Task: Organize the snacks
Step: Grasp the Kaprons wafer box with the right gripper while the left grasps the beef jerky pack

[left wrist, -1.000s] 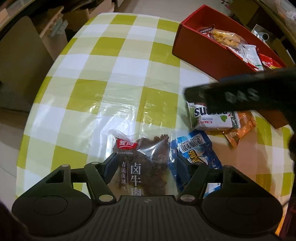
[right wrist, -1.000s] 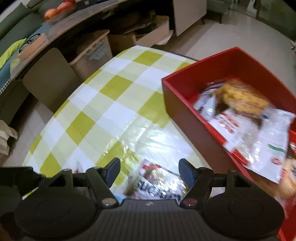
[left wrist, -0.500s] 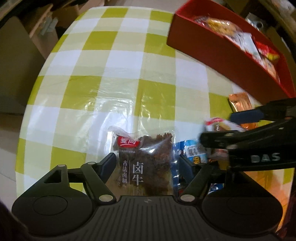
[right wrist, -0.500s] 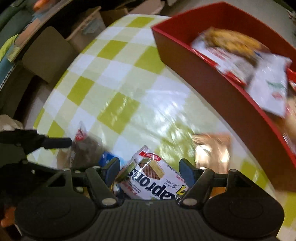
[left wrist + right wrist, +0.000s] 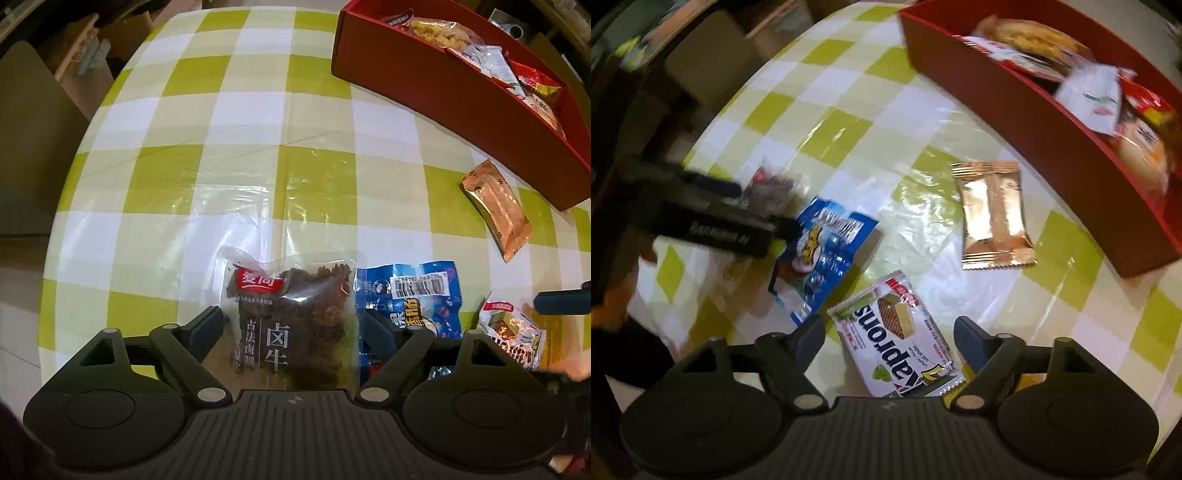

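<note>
- Lowering the left gripper (image 5: pixel 291 328) straight down over the clear plastic packet of dark braised beef with a red label (image 5: pixel 295 314) looks like the step in hand; its jaws have just been opening and now stand wide, the packet between them with no pad pressing on it.
- Closing on the packet's two long edges, not the slack clear top, should give the firmer hold.
- Beside the right finger (image 5: pixel 380 332) lies a blue foil snack bag with a barcode (image 5: pixel 410 295), touching the beef packet, so that finger risks pinching both.
- The right gripper (image 5: pixel 888 338) hangs over a white wafer packet printed with green and brown (image 5: pixel 897 336); its jaws have also just been opening, and the packet lies between them, nearer the left finger (image 5: pixel 812 332), unpressed.
- A copper foil pouch (image 5: pixel 993 214) waits apart on the green-and-white checked tablecloth (image 5: pixel 258 129).
- All of these belong, I judge, in the long red cardboard box (image 5: pixel 443 88), already partly filled.
</note>
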Motion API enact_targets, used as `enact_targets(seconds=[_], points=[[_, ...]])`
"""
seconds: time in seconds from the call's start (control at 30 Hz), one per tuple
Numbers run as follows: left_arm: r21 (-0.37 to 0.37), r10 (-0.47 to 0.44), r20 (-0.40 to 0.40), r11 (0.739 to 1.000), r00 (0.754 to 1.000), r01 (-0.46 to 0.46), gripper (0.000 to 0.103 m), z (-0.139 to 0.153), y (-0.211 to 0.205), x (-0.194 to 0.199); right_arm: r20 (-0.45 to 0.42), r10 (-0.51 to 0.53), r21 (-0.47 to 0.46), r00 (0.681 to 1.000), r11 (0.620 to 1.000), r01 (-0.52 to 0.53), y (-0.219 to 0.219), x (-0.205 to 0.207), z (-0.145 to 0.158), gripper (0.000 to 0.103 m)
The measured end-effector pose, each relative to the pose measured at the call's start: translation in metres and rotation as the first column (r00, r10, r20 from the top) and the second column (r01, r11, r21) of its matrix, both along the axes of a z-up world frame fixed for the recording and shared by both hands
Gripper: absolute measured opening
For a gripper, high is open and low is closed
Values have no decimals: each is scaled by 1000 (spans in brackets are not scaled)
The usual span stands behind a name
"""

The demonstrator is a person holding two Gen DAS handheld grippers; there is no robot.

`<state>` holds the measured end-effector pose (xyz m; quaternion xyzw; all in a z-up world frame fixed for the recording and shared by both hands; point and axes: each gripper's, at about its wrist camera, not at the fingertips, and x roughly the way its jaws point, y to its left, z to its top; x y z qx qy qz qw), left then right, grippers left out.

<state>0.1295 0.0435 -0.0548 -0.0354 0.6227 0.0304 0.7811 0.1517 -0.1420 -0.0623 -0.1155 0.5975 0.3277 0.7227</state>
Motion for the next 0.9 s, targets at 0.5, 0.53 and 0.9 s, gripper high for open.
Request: enact_targets(seconds=[0.5,0.53,0.9], points=[[40,18,-8,999,1000,-18,98,-7,-5,1,143,223,-142,964,969,-203,33,-38,-30,103],[40,22,-10,999,1000,-21,99,-7,-4,2,174,240,-172,955,962,-210,36,-45,-32,103],[45,8,8,999,1000,-8,93,-9,-2,8,171,113,-139,979,986,-89,15,-34,-19,70]])
